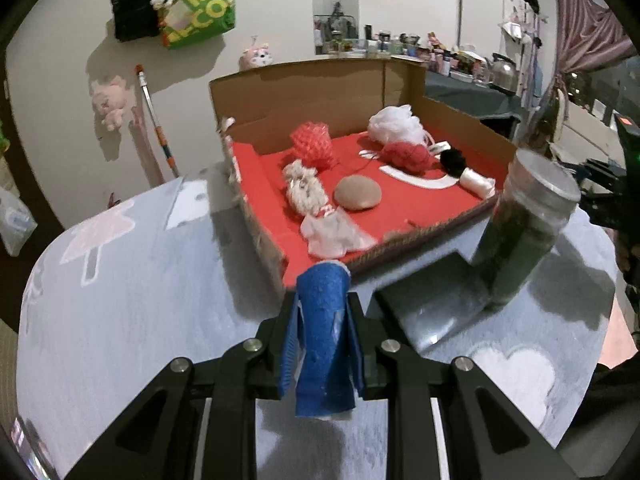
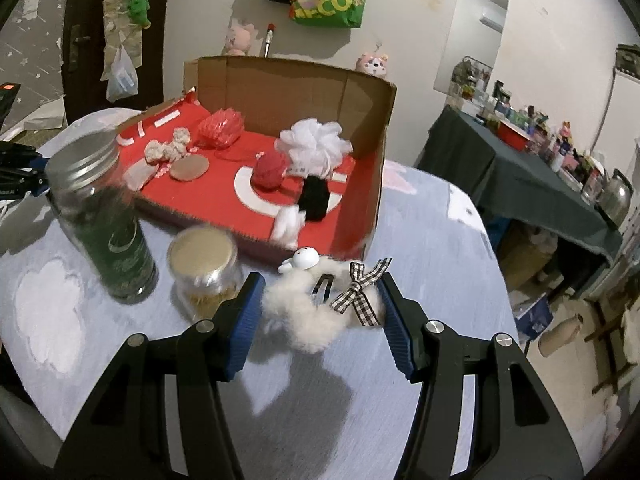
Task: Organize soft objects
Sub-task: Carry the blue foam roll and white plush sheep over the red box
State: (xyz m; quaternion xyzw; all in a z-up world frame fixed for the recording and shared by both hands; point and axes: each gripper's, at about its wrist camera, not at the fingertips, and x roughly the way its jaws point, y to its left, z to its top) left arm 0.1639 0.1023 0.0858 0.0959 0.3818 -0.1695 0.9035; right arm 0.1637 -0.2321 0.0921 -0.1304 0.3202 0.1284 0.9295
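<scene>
Left gripper [image 1: 322, 344] clamping tight on a blue felt piece [image 1: 323, 340], rough and fuzzy, folded upright between the ribbed blue pads, hovering over the pale blue tablecloth [image 1: 140, 320].

Straight ahead of it, sitting on the cloth: an open cardboard box [image 1: 304, 92], brown corrugated walls, red lining on the floor. Lying inside, nearest the fingers, a crumpled white cloth [image 1: 334, 234] and a knobbly cream knitted bundle [image 1: 303, 190]. Resting just right of those, a flat round tan pad [image 1: 357, 192]. Sitting further back, a pink mesh puff [image 1: 313, 145], a red yarn ball [image 1: 406, 155], a frilly white net pouf [image 1: 395, 122], a black fuzzy ball [image 1: 452, 160] and a glossy white roll [image 1: 478, 184].

Standing ahead and to the right of the left gripper, a tall dark green glass jar [image 1: 520, 232] with a metal screw lid, leaning in the lens.

Right gripper [image 2: 320, 316] spread wide, jaws straddling a fluffy white hair clip [image 2: 308, 312] lying on the cloth; black-and-white gingham bow [image 2: 360, 292] touching or nearly touching the right pad, a small white figure at its far end. Not closing on it yet, fur just beside both pads.

Sitting ahead-left of the right gripper, a short clear jar [image 2: 204, 268] with a round tan lid, beside the green one.
</scene>
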